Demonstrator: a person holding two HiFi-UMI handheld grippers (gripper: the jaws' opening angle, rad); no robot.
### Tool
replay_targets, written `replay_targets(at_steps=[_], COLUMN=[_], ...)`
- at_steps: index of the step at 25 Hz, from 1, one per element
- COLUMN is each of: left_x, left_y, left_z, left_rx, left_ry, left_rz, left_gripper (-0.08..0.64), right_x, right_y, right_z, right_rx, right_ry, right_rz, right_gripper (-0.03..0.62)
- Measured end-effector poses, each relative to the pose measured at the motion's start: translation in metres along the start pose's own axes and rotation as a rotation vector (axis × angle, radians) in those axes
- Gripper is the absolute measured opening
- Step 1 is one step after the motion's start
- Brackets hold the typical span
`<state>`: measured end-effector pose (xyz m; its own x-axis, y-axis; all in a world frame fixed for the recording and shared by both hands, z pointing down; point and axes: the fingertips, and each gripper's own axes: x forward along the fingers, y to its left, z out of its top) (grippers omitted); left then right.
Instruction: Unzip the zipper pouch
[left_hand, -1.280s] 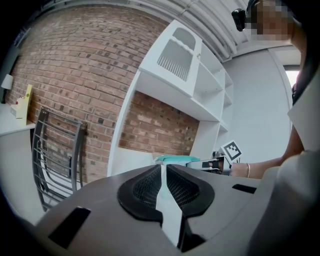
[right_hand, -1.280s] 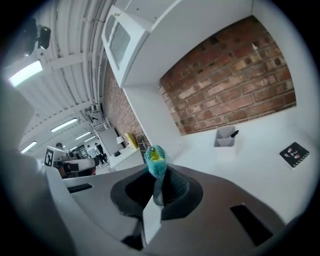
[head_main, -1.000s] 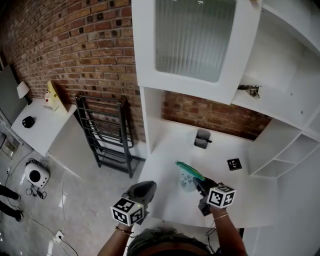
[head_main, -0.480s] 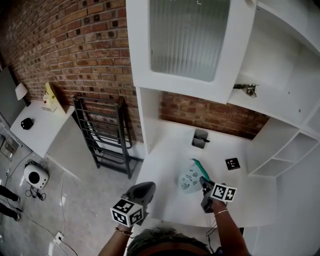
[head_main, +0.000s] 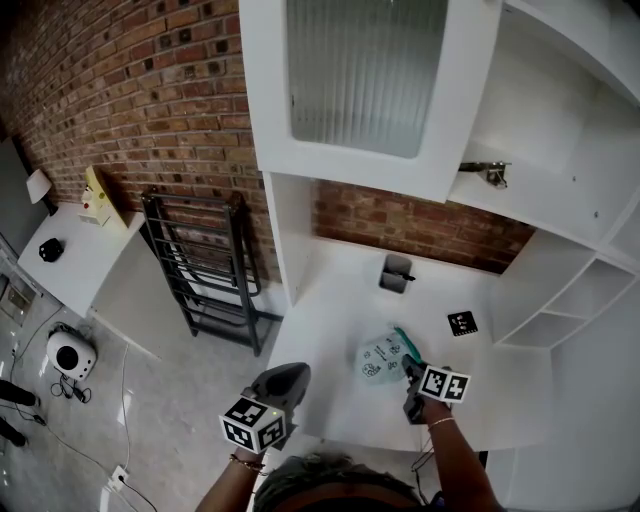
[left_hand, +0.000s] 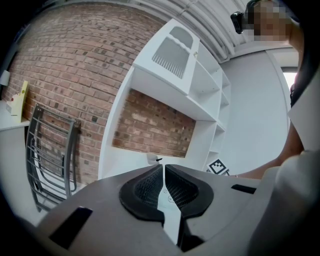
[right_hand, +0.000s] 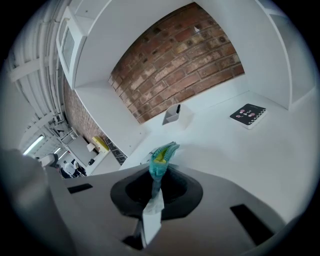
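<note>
**Right tongs (head_main: 408, 368) grip the zipper pouch (head_main: 383, 357) over the white desk (head_main: 330, 330)**

The right tongs are closed on the teal zipper edge of the pouch. In the right gripper view the teal strip (right_hand: 162, 157) stands up between the two dark pads, and a pale fold of the pouch hangs below them. From the head view the pouch is a pale thing with small prints. It is in the middle of the desk, just in front of the right tongs, with the teal edge on the side of the tongs. I cannot tell if its far end rests on the desk or is a little above it.

The left tongs (head_main: 296, 370) are at the front left edge of the desk, apart from the pouch. Their jaws are together and there is only a thin slit between the ribbed pads (left_hand: 150, 189). They hold nothing.

Behind the pouch, near the brick wall (head_main: 420, 225), stands a small grey holder (head_main: 396, 272). A black marker card (head_main: 462, 323) lies flat on the desk to the right of the pouch. A black metal rack (head_main: 200, 260) leans on the bricks to the left of the desk.
</note>
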<state>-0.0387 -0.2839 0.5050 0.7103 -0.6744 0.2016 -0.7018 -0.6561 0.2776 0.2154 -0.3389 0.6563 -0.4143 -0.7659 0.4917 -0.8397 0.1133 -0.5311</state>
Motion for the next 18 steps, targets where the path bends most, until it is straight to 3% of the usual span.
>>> replay_targets(at_steps=[8, 18], left_x=[0.003, 0.007], left_y=[-0.002, -0.003], left_z=[-0.001, 0.001], left_rx=[0.015, 0.02], left_ry=[0.004, -0.007], left_rz=[0.001, -0.004], left_gripper=[0.014, 0.012], right_x=[0.003, 0.007], right_y=[-0.007, -0.015], right_z=[-0.003, -0.008], right_rx=[-0.046, -0.213], right_ry=[0.011, 0.036], right_rz=[-0.04, -0.137], right_gripper=[0.003, 0.005])
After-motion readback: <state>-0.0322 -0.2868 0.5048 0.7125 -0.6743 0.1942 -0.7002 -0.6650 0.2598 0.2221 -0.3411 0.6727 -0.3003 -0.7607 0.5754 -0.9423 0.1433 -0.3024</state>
